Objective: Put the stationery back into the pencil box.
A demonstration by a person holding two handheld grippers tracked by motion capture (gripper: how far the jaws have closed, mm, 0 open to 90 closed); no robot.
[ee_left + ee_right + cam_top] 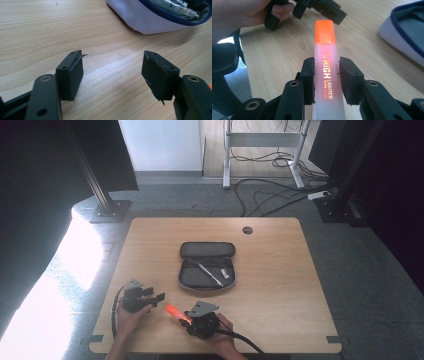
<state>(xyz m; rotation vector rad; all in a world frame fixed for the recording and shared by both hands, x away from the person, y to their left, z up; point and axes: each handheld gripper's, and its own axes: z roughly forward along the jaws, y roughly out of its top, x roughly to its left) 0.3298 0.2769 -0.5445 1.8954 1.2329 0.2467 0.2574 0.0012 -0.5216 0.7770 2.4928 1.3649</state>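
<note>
the right gripper (326, 75) pinches an orange highlighter (327, 75) by its body, near the table's (280, 285) front edge. the left gripper (112, 72), jaws spread with nothing between them, sits just beside the highlighter's cap. an open pencil case (206, 265) lies mid-table.

L gripper (154, 296) fingers spread wide (nothing between); R gripper (186, 316) fingers clamped.

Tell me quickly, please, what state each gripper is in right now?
Left gripper: open, holding nothing.
Right gripper: shut on the orange highlighter.
</note>
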